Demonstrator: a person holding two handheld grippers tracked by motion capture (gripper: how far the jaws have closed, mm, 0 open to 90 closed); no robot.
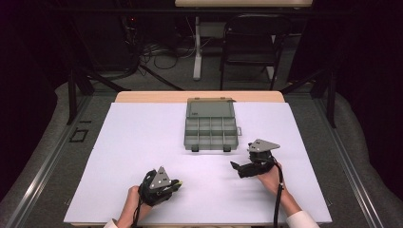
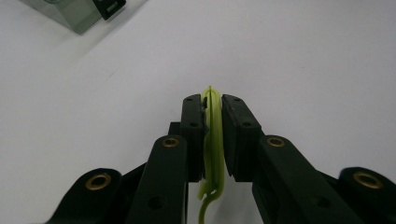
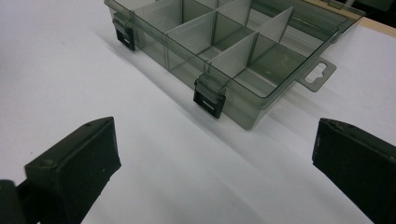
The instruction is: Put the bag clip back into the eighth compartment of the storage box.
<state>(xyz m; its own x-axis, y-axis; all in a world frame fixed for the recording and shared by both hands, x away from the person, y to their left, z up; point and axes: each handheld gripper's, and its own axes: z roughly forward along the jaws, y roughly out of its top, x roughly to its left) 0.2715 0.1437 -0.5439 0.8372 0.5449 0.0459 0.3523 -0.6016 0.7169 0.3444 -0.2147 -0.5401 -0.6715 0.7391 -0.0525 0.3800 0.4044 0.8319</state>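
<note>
My left gripper point(image 1: 177, 183) hovers low over the white table near its front edge, shut on a thin yellow-green plastic piece point(image 2: 214, 140) that stands on edge between the pads and hangs out below them. A clear grey compartment box point(image 1: 210, 129) lies open at the table's far middle, its lid point(image 1: 210, 108) folded back; the compartments look empty. My right gripper point(image 1: 234, 166) is to the front right of the box, jaws wide open with nothing between them. In the right gripper view the box point(image 3: 233, 51) and its two black latches point(image 3: 209, 100) lie just ahead of the open jaws.
A white sheet point(image 1: 142, 142) covers the table top, with a wooden strip point(image 1: 199, 96) at the far edge. Beyond it stand a black chair point(image 1: 252, 42), a table leg and cables on the floor. Dark frame rails run along both sides.
</note>
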